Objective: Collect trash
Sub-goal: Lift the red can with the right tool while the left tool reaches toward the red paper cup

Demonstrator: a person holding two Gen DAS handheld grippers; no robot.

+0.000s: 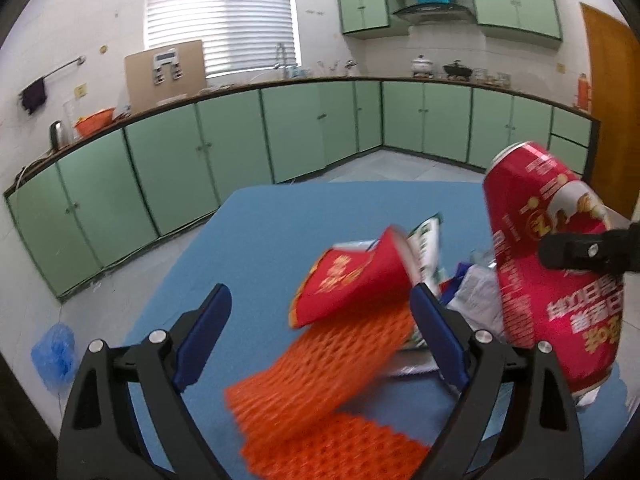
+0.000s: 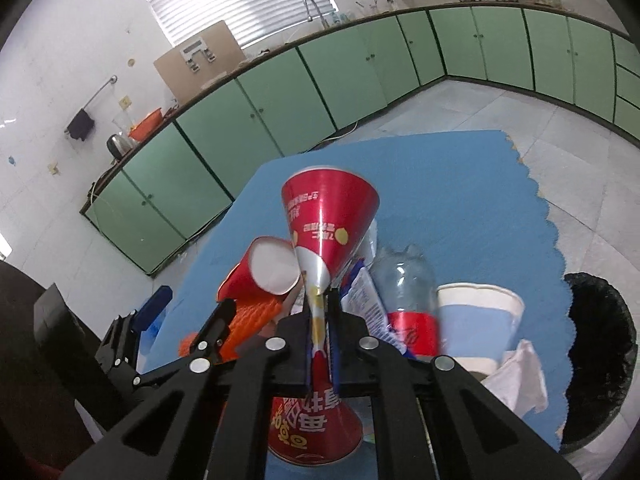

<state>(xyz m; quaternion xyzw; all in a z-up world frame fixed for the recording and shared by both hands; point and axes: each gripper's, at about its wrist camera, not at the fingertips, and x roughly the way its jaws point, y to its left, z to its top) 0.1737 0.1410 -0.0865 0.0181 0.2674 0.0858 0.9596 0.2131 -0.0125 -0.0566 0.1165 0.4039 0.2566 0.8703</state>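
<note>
Right wrist view: right claw (image 2: 320,320) clamped on crushed red can (image 2: 328,216), pinched mid-body.

Bright daylight from blinds (image 1: 218,12), blown out. Heavy fisheye bend, dark vignette corners. Red cup (image 1: 356,280) and orange net (image 1: 320,392) motion-blurred; cabinets (image 1: 224,148) sharp.

Crushed red can lifted above a heap of trash on a blue mat

The red can (image 2: 320,240), pinched flat at its middle, tilts above the pile. Below lie a red paper cup (image 2: 260,276) on its side (white inside showing), orange foam netting (image 1: 320,392), a clear plastic bottle (image 2: 404,280) with a red label, a blue-and-white paper cup (image 2: 476,320) and crumpled white wrappers (image 2: 520,376).
</note>
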